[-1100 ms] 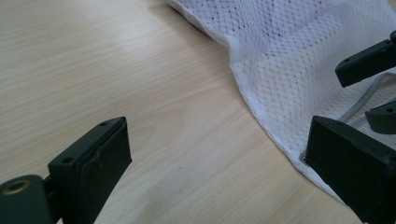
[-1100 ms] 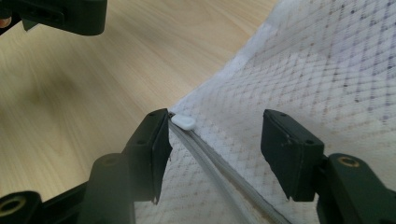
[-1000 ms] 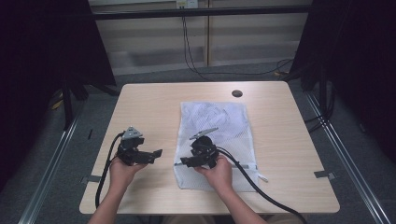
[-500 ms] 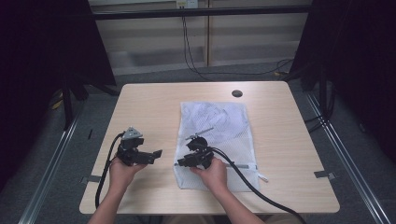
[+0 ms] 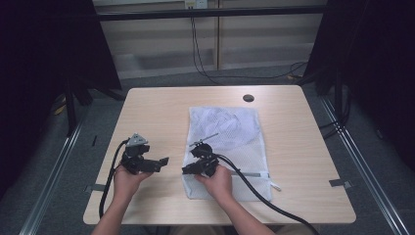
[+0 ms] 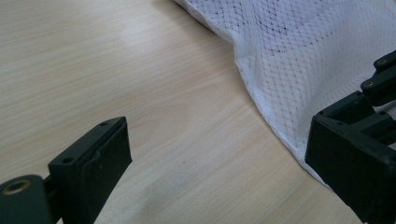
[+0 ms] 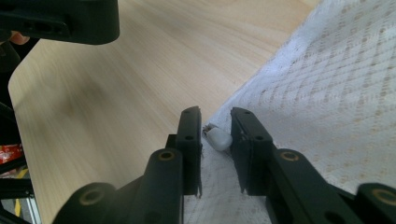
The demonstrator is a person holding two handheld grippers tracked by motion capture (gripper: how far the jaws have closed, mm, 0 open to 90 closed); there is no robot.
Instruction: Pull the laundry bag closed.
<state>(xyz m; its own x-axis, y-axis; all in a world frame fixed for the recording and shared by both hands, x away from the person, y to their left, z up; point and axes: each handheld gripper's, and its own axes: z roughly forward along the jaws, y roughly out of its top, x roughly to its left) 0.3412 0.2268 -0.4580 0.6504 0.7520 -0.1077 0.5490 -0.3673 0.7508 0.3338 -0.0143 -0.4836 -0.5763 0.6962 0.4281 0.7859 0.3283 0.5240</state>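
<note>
A white mesh bag [image 5: 227,139] lies flat on the middle of the table, with a zipper [image 5: 254,174] along its near edge. My right gripper [image 5: 187,170] sits low over the bag's near left corner and points left. In the right gripper view its jaws [image 7: 215,140] stand a narrow gap apart, open, with a small white tab [image 7: 219,139] at the bag's edge between them. My left gripper [image 5: 163,163] is held over bare wood just left of the bag. It is wide open [image 6: 219,163] and empty, with the bag's edge [image 6: 261,107] ahead of it.
The wooden table [image 5: 161,112] has bare room on its left side and to the right of the bag. A dark round grommet [image 5: 248,98] sits near the far edge. The right gripper's thick cable [image 5: 254,196] trails over the bag to the near edge. Dark floor and rails surround the table.
My right gripper has slid left and nearer, down to the bag's near left corner. The left gripper has hardly moved.
</note>
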